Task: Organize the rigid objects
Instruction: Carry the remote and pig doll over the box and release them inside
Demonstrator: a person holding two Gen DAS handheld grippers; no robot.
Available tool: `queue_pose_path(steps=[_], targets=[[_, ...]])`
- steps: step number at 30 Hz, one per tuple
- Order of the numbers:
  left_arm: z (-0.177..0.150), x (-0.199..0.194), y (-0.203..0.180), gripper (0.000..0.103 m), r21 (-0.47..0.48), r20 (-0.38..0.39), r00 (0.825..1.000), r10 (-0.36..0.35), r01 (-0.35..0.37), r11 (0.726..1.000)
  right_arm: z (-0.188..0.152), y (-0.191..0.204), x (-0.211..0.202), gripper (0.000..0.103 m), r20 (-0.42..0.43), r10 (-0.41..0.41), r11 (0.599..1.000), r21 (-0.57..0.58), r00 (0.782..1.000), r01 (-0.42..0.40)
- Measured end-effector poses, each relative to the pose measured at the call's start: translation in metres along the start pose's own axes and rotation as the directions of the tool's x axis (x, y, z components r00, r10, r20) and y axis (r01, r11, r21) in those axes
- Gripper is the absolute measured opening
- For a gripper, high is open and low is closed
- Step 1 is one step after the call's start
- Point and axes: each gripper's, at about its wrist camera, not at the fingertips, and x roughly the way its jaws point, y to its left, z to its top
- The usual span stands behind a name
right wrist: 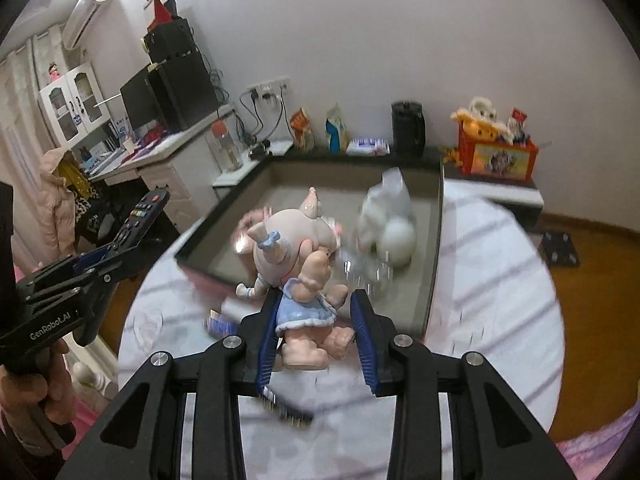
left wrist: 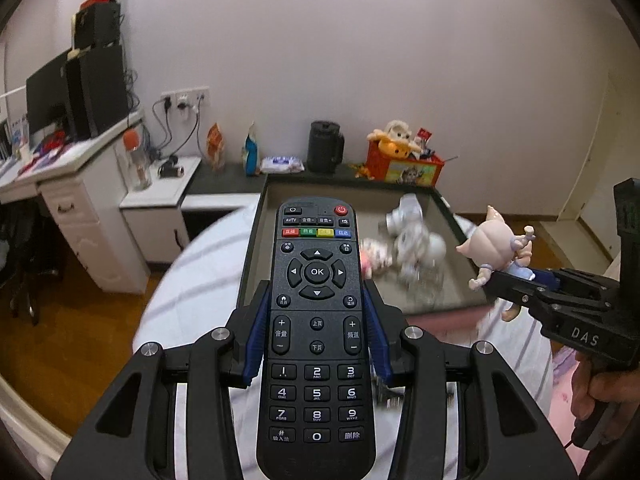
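Left gripper (left wrist: 317,332): blue pads clamped on both long sides of a black remote (left wrist: 317,340), held in the air with its buttons facing up.
Right gripper (right wrist: 316,336): closed around a pink doll (right wrist: 296,256) in a blue dress, gripping it at the skirt and legs, its head pointing away from the camera.
Tray (right wrist: 436,240): dark-rimmed and shallow, lying on a striped white cloth (right wrist: 492,280) just ahead of both grippers.
Tray contents: a white toy (right wrist: 390,220) and some clear plastic pieces, too blurred to name.
Shelf behind tray: black jug (left wrist: 325,146) and a red box (left wrist: 404,166) of soft toys against the wall.
Desk (left wrist: 60,160): at left, carrying a monitor and a black computer tower.
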Motion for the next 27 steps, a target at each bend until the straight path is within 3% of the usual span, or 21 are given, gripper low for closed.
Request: queue_pose_path(steps=[14,20,27], targets=[[0.088,0.079,0.003,0.044,0.005,-0.025,1.0,0.0,0.0,1.0,0.089,-0.002,0.047,0.035,0.016,0.018,1.0,-0.022,1.0,-0.018],[0.102,0.125,0.004,0.044,-0.004,-0.081,0.997,0.007,-0.007,1.0,0.107,-0.017,0.093,0.035,-0.061,0.029,0.999,0.019,0.998,-0.028],[0.096,0.187,0.008,0.044,-0.012,-0.2,0.98,0.008,-0.011,1.0,0.109,-0.026,0.148,0.035,-0.178,-0.001,0.999,0.034,0.984,0.007]])
